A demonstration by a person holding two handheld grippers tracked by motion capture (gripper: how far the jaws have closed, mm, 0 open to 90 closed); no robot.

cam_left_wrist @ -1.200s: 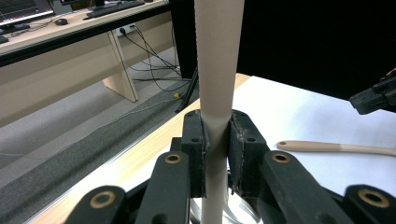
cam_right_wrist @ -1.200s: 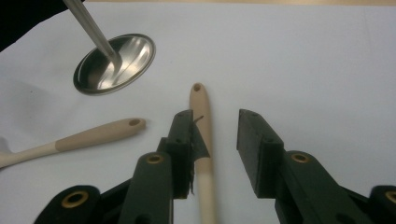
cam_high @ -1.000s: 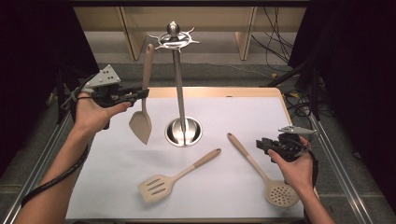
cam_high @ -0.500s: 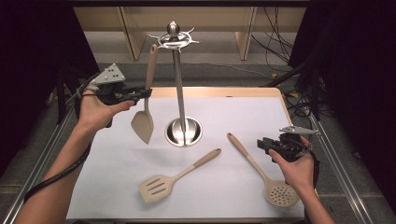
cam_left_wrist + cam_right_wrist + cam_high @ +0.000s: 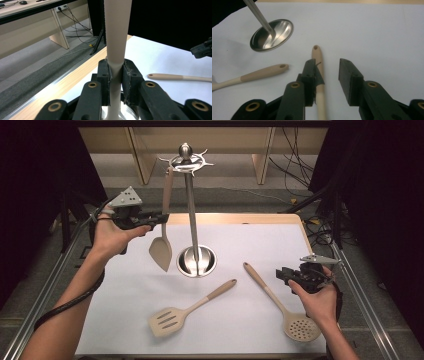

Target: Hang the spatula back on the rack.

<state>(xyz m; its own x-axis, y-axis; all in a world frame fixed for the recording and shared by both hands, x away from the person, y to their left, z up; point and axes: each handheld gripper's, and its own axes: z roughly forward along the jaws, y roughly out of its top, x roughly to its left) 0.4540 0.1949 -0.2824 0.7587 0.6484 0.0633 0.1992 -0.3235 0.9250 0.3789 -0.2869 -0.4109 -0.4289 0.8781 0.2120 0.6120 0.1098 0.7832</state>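
Note:
A steel utensil stand [image 5: 190, 205] rises from a round base [image 5: 197, 261] on the white mat. My left gripper [image 5: 162, 217] is shut on the handle of a beige solid spatula [image 5: 161, 251], held upright with the blade down, left of the pole. Its handle top is by the stand's hooks; I cannot tell if it hangs on one. In the left gripper view both pads [image 5: 107, 75] press the handle [image 5: 115, 30]. My right gripper [image 5: 282, 275] is open, just above the mat. In the right gripper view the skimmer's handle [image 5: 319, 72] lies beside one jaw of that gripper [image 5: 327, 72].
A beige slotted turner [image 5: 170, 320] lies on the mat's near middle, its handle pointing at the base. The beige skimmer [image 5: 300, 327] lies at the right, head near the front edge. Desk legs and cables stand beyond the table's far wooden edge [image 5: 235, 217].
The left gripper has carried the spatula a little to the right, closer to the stand's pole. The right gripper has kept still.

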